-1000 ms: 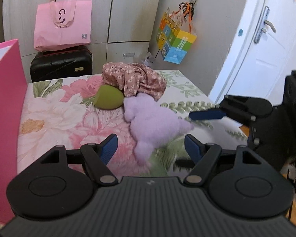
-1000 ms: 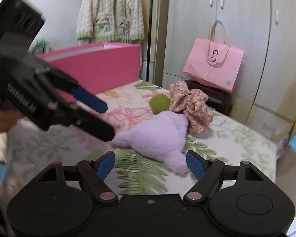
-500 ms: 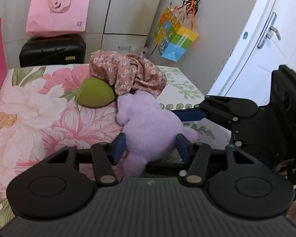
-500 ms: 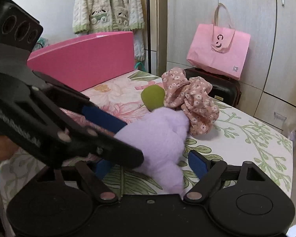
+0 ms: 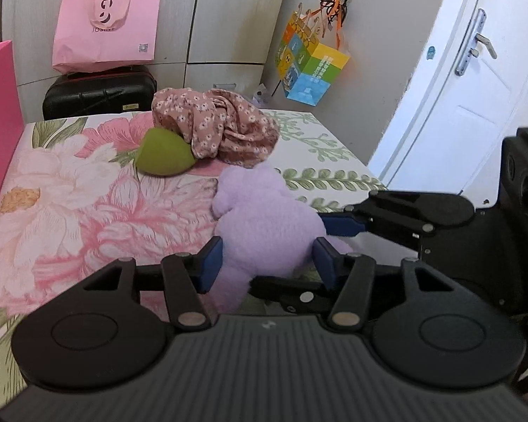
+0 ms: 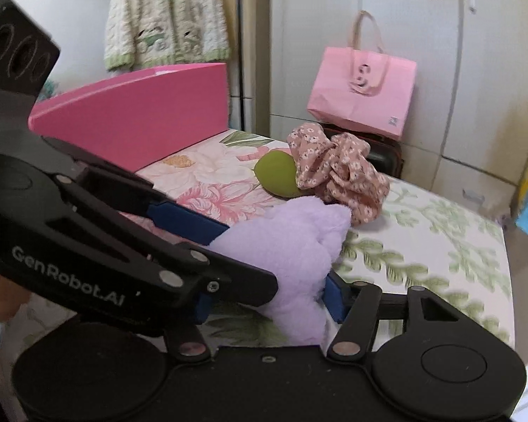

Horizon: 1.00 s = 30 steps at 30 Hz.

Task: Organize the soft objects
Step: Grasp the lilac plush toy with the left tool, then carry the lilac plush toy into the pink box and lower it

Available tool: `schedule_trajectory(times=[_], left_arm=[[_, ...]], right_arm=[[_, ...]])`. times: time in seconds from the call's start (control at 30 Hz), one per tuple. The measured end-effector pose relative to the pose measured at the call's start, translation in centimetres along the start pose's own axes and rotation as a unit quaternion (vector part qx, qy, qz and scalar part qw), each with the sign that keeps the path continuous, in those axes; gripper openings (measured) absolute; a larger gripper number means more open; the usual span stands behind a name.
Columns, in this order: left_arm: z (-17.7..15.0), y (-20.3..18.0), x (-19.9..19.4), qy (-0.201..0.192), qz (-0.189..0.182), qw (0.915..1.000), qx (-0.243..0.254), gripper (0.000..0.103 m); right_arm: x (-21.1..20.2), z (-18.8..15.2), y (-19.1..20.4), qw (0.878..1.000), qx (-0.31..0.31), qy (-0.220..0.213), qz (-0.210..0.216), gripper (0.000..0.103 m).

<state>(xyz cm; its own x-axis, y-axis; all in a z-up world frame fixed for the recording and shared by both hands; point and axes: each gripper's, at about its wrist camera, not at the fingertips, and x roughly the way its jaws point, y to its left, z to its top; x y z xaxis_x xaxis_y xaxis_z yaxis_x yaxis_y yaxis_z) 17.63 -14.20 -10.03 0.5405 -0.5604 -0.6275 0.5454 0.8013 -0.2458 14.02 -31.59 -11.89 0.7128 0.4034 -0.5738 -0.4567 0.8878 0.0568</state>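
Note:
A lilac plush toy (image 5: 264, 221) lies on the floral bed sheet (image 5: 70, 193). My left gripper (image 5: 268, 263) is shut on its near end, blue pads pressing both sides. My right gripper (image 6: 269, 302) comes in from the right in the left wrist view (image 5: 341, 227) and is shut on the same plush (image 6: 292, 246). Behind it lie a green soft pear-shaped object (image 5: 163, 153) and a crumpled pink floral cloth (image 5: 218, 130), touching each other; both also show in the right wrist view (image 6: 276, 177) (image 6: 338, 172).
A pink box wall (image 6: 133, 112) stands along the bed's left side. A pink paper bag (image 5: 105, 24) sits on a black suitcase (image 5: 98, 93) behind the bed. A colourful bag (image 5: 313, 63) hangs on the wall. A white door (image 5: 468, 88) is at right.
Both grippers moved in around the lilac plush and closed on it. The left jaws went from wide open to pinching its near end; the right gripper closed on it too.

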Motion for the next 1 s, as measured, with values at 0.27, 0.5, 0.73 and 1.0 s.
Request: schedule_trajectory(times=[0.27,0.5,0.73,1.0], left_arm=[[-1.1,-1.4,-2.5,0.024,0.014,0.9995,0.011,0.054],[-2.3,-2.4,-5.5,0.022,0.024,0.9994,0.016,0.054],[-3.8,-2.3,-8.6,0.033,0.008,0.9993,0.013,0.054],[-5.3,-1.5,-13.8,0.037,0.000,0.9993,0.000,0.055]], right_arm=[[-1.9,-1.1,1.6,0.999,0.034,-0.003,0.016,0.064],[-3.8,-1.3,3.8,0.999,0.030,-0.003,0.025,0.064],[-5.9,-1.3,7.4,1.000,0.015,0.017,0.015,0.064],[-8.4,-1.0,11.2,0.999,-0.001,0.007,0.038,0.064]])
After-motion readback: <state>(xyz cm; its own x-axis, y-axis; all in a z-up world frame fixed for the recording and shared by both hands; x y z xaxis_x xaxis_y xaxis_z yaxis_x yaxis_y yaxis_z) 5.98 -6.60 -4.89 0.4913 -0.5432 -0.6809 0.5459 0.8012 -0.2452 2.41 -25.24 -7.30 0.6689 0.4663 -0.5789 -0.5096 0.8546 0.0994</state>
